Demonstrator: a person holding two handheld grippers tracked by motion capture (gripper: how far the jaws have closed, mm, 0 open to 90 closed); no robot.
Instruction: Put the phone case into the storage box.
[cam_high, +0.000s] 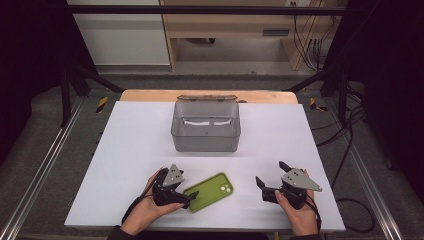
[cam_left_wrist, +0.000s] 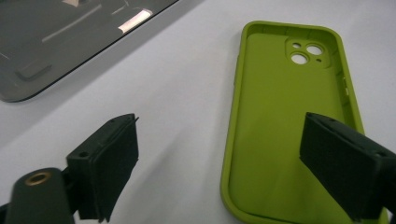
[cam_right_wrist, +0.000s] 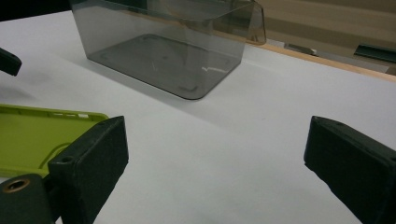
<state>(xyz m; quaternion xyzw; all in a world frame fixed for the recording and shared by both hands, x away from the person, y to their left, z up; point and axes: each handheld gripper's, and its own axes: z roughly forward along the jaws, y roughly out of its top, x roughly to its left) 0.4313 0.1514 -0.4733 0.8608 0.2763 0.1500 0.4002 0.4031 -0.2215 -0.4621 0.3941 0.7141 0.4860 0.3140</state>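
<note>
Left gripper (cam_high: 191, 199): you are straddling the near edge of the green phone case (cam_left_wrist: 285, 126), jaws parted, not gripping.
Phone case: lying flat, hollow side up, on the white table (cam_high: 125, 145), near you.
Risk: you are closing on a thin soft rim; it may buckle or skid away.
Right gripper (cam_high: 261, 187): you are holding it released, too far off to steady the case.
Clear box (cam_high: 205, 126): standing well behind.

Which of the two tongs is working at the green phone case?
The left tongs: their jaws straddle the long edge of the green phone case, one over its hollow. The right tongs stand open over bare table.
</note>
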